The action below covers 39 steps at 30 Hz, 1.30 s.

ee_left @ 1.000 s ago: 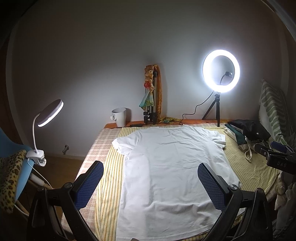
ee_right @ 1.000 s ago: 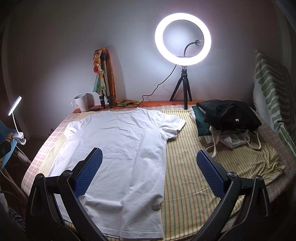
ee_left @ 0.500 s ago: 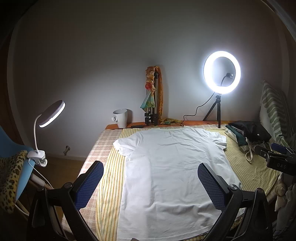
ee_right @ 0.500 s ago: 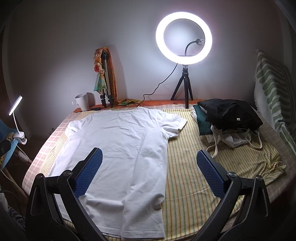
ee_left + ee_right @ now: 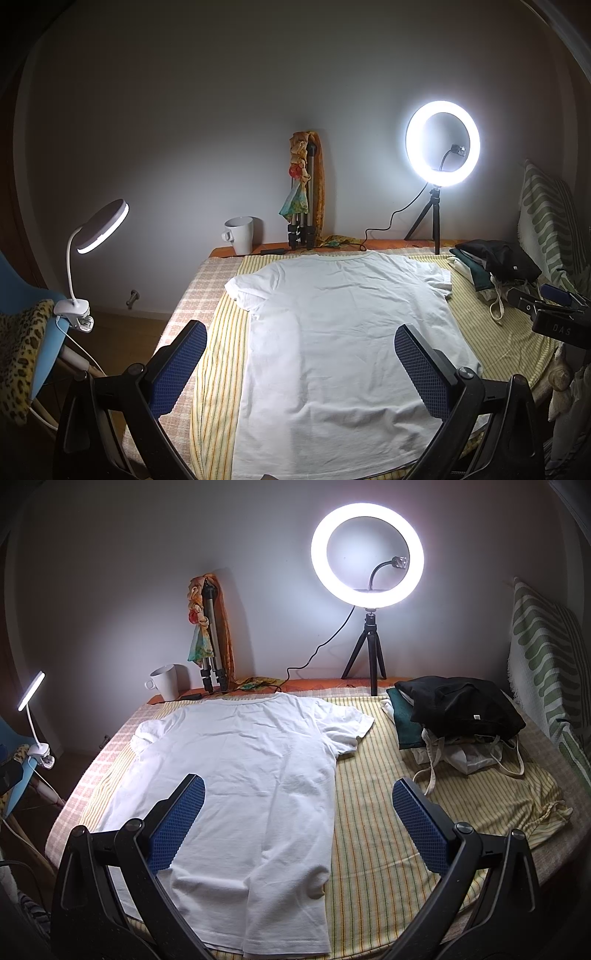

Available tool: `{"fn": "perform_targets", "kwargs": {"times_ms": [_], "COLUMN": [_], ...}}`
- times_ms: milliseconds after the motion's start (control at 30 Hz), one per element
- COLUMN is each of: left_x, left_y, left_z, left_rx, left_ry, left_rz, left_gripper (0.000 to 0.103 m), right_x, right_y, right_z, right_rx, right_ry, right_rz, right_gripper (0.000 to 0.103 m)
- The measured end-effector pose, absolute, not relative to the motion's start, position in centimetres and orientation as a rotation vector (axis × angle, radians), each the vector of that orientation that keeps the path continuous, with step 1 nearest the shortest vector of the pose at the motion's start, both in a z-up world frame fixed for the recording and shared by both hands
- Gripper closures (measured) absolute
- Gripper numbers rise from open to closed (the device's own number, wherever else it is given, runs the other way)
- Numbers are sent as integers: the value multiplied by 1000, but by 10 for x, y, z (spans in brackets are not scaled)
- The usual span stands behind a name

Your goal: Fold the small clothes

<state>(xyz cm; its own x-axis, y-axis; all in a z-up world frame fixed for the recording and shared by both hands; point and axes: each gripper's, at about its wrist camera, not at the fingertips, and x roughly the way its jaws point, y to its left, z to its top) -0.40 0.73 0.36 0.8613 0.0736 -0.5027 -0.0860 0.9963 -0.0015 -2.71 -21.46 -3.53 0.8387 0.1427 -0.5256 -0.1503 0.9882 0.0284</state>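
A: Where's the shirt?
B: The white T-shirt (image 5: 343,332) lies flat on the striped sheet (image 5: 388,812) over the bed, collar at twelve o'clock, hem nearest.
A: And the jaws?
B: The left gripper (image 5: 301,363) and the right gripper (image 5: 295,819) both hover above it, spread wide, holding nothing. A clothes pile (image 5: 458,716) sits at two o'clock.

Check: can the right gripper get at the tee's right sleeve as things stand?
Probably yes. The right gripper is open and holds nothing, and the sleeve of the white T-shirt lies flat on the striped cloth with bare cloth around it. The clothes pile sits apart, further right.
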Motion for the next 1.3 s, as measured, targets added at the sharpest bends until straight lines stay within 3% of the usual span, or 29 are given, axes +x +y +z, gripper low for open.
{"fn": "perform_targets", "kwargs": {"times_ms": [1300], "left_x": [-6], "left_y": [42], "left_z": [-22], "left_rx": [-32], "left_ry": [577], "left_rz": [146], "left_gripper": [1], "right_x": [-18], "right_y": [-174], "right_z": [-34], "right_rx": [-50], "right_ry": [547], "right_rz": [205], "right_gripper": [0]}}
